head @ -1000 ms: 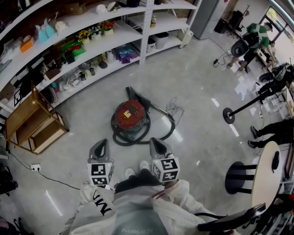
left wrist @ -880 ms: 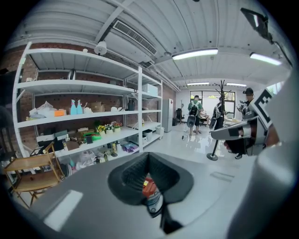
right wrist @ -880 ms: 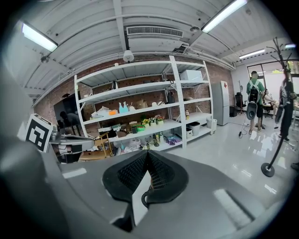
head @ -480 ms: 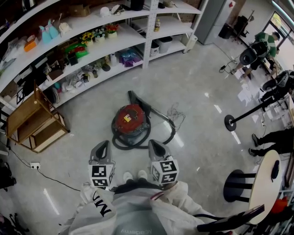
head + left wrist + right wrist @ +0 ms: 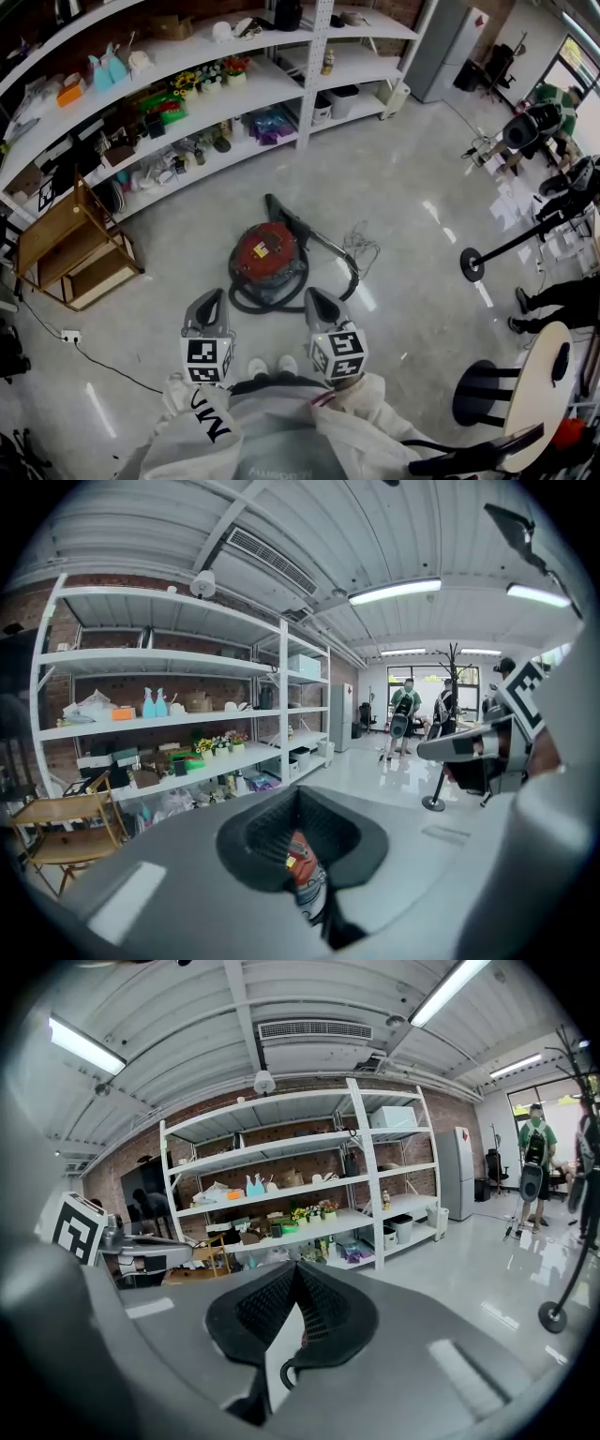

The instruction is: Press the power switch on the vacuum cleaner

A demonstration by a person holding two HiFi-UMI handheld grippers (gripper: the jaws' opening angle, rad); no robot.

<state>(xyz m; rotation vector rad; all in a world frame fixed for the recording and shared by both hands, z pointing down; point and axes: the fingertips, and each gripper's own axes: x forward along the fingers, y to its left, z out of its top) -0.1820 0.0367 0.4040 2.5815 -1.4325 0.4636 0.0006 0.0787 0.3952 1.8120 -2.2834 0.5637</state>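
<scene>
1. The vacuum cleaner (image 5: 269, 255), mid-floor, now lies slightly nearer than a second ago: approach under way
2. Left gripper (image 5: 210, 300) and right gripper (image 5: 315, 297), both clenched and empty, hang short of it; nothing pressed yet

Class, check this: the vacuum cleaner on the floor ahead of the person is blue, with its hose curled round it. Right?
No: the vacuum cleaner is red, not blue, as the head view shows. It stands on the floor ahead of the person, hose curled round it.
</scene>
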